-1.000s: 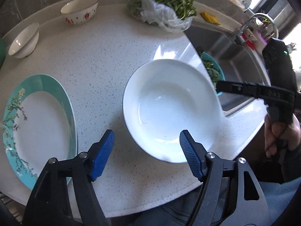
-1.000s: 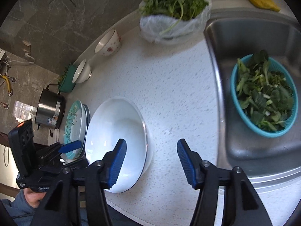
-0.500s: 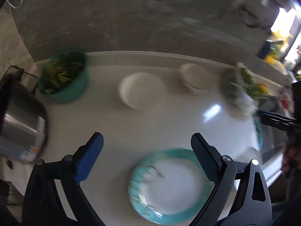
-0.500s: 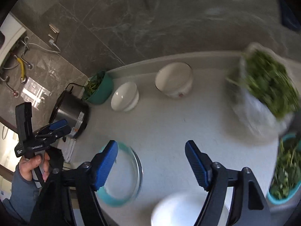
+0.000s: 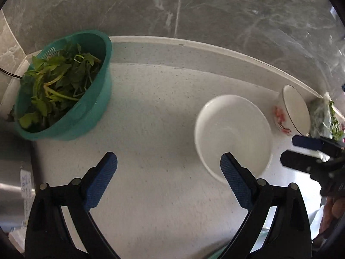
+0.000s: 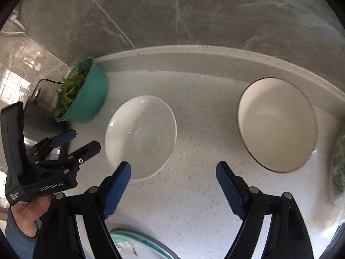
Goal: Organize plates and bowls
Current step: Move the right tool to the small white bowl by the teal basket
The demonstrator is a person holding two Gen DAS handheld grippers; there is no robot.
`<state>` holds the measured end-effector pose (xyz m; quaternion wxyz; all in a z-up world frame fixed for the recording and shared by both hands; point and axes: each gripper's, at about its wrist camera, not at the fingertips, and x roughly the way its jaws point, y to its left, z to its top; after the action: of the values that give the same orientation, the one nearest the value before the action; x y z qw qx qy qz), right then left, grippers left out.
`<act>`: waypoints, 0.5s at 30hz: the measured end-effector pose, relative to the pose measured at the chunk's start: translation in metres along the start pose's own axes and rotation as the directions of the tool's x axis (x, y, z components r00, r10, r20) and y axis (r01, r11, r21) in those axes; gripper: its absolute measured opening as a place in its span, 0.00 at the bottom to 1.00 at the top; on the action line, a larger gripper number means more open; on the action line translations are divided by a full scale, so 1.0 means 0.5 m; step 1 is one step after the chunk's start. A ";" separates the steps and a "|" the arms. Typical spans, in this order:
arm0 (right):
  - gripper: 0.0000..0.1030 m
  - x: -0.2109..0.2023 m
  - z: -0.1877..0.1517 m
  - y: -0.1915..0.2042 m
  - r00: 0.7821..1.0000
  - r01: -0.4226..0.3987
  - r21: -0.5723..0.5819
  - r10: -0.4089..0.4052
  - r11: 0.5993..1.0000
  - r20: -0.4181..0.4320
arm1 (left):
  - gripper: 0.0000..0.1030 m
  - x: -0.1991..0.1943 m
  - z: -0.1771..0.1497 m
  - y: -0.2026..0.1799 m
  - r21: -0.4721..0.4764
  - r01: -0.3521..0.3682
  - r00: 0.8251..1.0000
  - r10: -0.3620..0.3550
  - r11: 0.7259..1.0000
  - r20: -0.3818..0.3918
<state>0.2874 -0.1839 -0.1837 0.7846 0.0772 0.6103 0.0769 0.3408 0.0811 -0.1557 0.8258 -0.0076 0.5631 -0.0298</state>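
On the speckled white table [image 6: 194,205], the left claw [image 5: 168,181] is opening wide, empty, beside the plain white glazed bowl [image 6: 140,136]. The right claw [image 6: 172,185] is opening, empty, between it and the cream dark-rimmed bowl [image 6: 278,125]. Both look stiff, slippery and breakable; rims seem best.

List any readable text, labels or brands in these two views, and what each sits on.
"GenRobot.AI": white lettering on the black body of the left gripper, seen in the right wrist view.
Smaller white print on the side edge of that same body: too small to read.
Sticker on the steel cooker at the left edge of the left wrist view: blue print, blurred, unreadable.
Flowered bowl: red floral pattern only, no text.
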 end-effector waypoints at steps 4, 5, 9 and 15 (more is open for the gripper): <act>0.81 0.032 0.019 0.002 1.000 0.019 0.012 -0.019 1.000 -0.011 | 0.95 0.046 0.019 -0.004 0.026 0.005 0.999 -0.004 1.000 -0.034; 0.81 0.043 0.025 0.001 1.000 0.023 0.022 -0.023 0.999 -0.019 | 0.95 0.061 0.023 -0.007 0.032 0.006 0.999 -0.004 0.999 -0.050; 0.73 0.068 0.041 0.004 0.999 0.024 0.038 -0.023 0.999 -0.035 | 0.95 0.102 0.022 -0.015 0.053 -0.002 0.996 0.007 0.999 -0.093; 0.71 0.105 0.044 0.000 0.998 0.017 0.064 -0.013 0.998 -0.055 | 0.92 0.134 0.036 -0.016 0.051 -0.018 0.996 0.022 0.999 -0.092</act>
<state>0.3214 -0.1734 -0.2280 0.7654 0.0956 0.6342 0.0535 0.3816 0.0688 -0.2109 0.7991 0.0201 0.5997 -0.0358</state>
